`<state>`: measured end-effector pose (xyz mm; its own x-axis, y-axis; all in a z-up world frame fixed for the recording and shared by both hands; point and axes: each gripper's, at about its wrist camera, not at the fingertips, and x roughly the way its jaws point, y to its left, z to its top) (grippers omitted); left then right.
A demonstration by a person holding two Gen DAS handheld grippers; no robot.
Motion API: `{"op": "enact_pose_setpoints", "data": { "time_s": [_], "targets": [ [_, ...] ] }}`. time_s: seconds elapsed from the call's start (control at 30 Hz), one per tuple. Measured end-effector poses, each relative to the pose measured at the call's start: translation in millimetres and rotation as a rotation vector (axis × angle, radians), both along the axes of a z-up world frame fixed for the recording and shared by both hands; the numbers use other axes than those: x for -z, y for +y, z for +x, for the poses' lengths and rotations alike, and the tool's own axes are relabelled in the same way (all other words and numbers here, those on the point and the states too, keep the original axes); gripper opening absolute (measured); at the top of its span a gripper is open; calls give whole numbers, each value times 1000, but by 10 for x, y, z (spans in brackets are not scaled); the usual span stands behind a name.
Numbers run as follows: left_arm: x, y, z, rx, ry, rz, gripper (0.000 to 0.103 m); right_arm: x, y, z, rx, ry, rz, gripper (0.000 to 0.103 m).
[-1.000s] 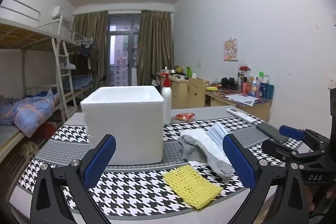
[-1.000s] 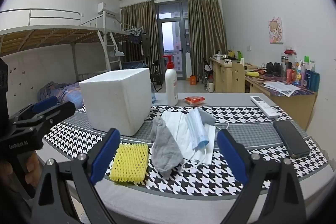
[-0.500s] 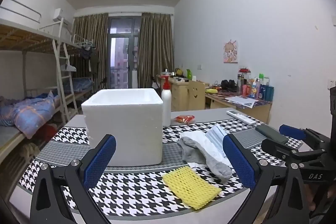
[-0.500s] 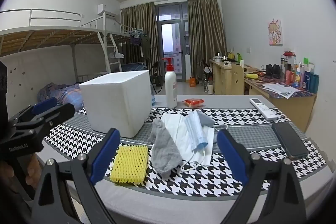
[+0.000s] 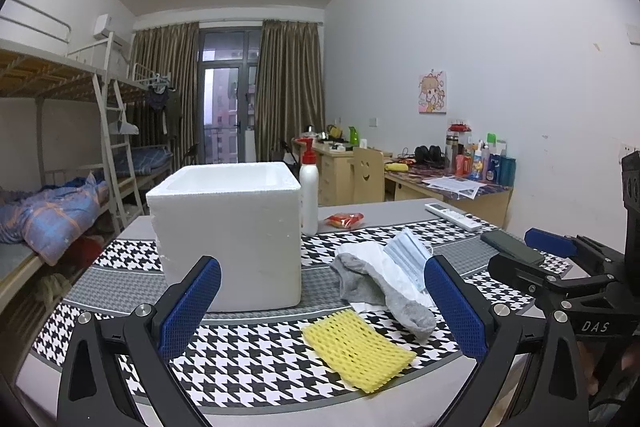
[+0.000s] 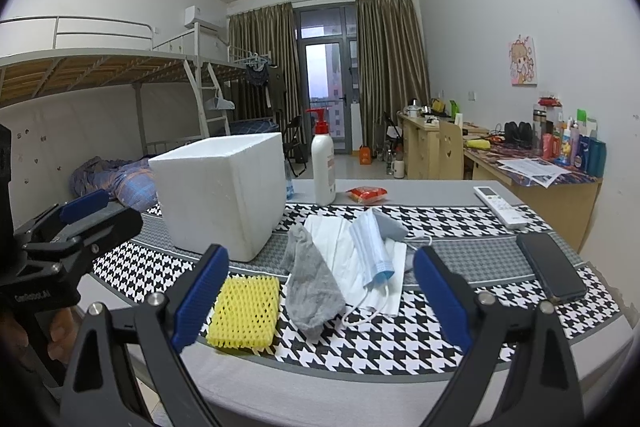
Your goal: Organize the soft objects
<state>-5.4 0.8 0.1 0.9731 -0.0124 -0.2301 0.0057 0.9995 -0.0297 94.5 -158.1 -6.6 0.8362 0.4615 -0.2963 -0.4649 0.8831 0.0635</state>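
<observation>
A white foam box [image 5: 232,235] [image 6: 224,195] stands open-topped on the houndstooth table. To its right lie a yellow foam net [image 5: 356,351] [image 6: 245,311], a grey sock [image 5: 384,291] [image 6: 312,287], white tissue [image 6: 344,251] and a blue face mask [image 5: 408,259] [image 6: 372,247]. My left gripper [image 5: 320,307] is open and empty, held at the near table edge before the box and net. My right gripper [image 6: 320,299] is open and empty, held before the sock and net. Each gripper shows at the edge of the other's view.
A pump bottle [image 6: 323,167] and a red packet [image 6: 366,193] sit behind the box. A remote [image 6: 500,207] and a black phone [image 6: 554,269] lie at the table's right. Bunk beds stand left, cluttered desks right.
Both grippers have risen and drawn back very slightly; the objects sit a little lower in view. Nothing on the table has moved.
</observation>
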Motion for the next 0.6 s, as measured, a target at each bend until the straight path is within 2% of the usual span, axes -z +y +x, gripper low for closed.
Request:
{"op": "enact_pose_setpoints", "data": {
  "time_s": [0.6],
  "targets": [
    [-15, -39, 39, 17, 23, 15, 102, -16, -4, 12, 5, 0, -3, 96]
  ]
}}
